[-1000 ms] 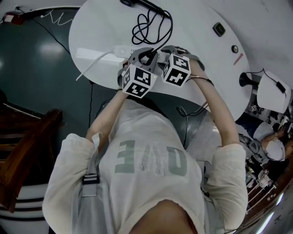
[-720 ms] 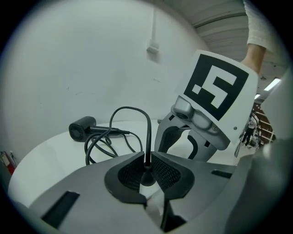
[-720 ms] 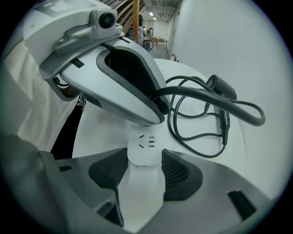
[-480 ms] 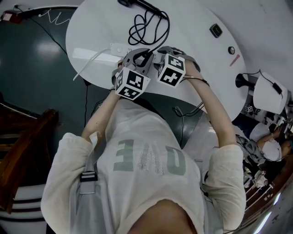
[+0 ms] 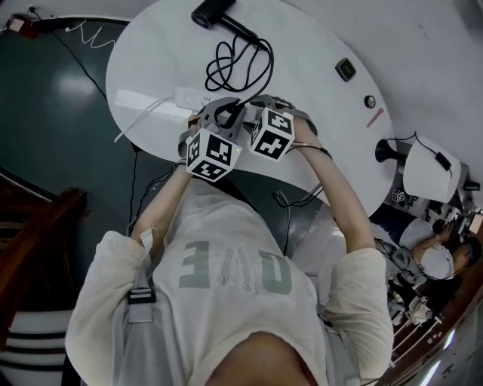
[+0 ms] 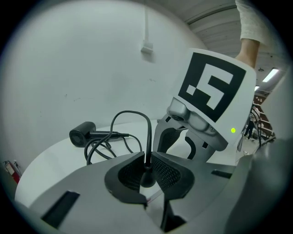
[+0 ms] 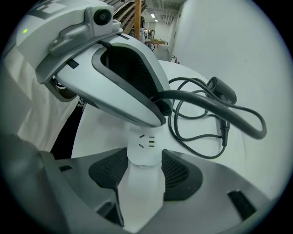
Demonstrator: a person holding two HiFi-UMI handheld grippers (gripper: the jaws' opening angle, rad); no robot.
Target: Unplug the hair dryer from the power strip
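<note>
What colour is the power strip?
White; the power strip shows best in the right gripper view.

Round white table [image 5: 309, 83] — black box [image 5: 344, 69] and red stick [image 5: 375, 117] on it

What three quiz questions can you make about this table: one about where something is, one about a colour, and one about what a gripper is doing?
1. Where is the hair dryer?
A. on the floor
B. on the white table
C. on a chair

2. What colour is the power strip?
A. white
B. red
C. black

3. What is the left gripper doing?
A. open and empty
B. shut on a cup
C. shut on the black plug

Answers:
1. B: it lies near the table's far edge, its cord looped beside it.
2. A: its body is plain white.
3. C: its two pads squeeze the plug, with the cord rising out between them.
</note>
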